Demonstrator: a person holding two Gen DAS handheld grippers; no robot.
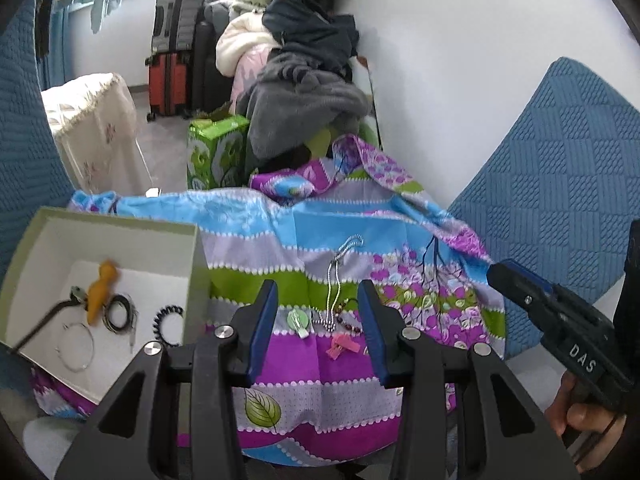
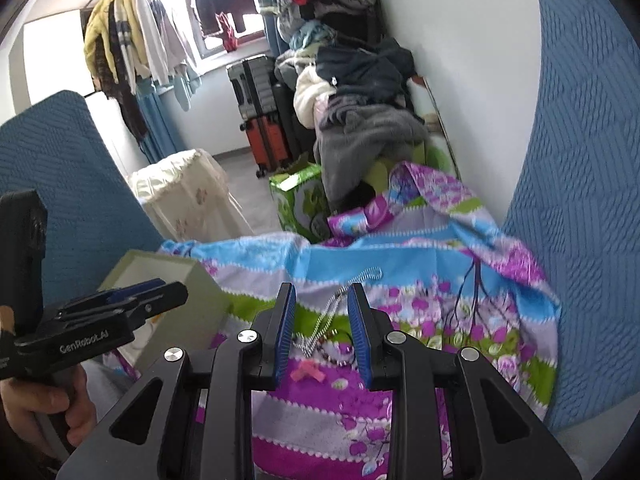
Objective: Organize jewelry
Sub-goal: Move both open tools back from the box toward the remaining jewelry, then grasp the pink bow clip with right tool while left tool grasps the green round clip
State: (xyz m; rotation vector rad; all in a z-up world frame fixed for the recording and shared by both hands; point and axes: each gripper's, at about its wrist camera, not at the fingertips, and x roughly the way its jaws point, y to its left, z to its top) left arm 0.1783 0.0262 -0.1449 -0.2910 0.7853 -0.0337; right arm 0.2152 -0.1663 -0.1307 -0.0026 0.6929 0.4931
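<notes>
Jewelry lies on a bright flowered cloth: a silver bead chain, a green clip, a pink clip and a dark bead bracelet. My left gripper hovers over them, open and holding nothing. An open pale green box at the left holds a yellow ornament, black hair ties and a thin wire ring. My right gripper is also open and holding nothing above the chain and pink clip. Each gripper shows in the other's view, right and left.
Blue quilted chair backs flank the cloth on both sides. Behind it stand a pile of clothes, a green carton, suitcases and a cream-covered stand. A white wall runs along the right.
</notes>
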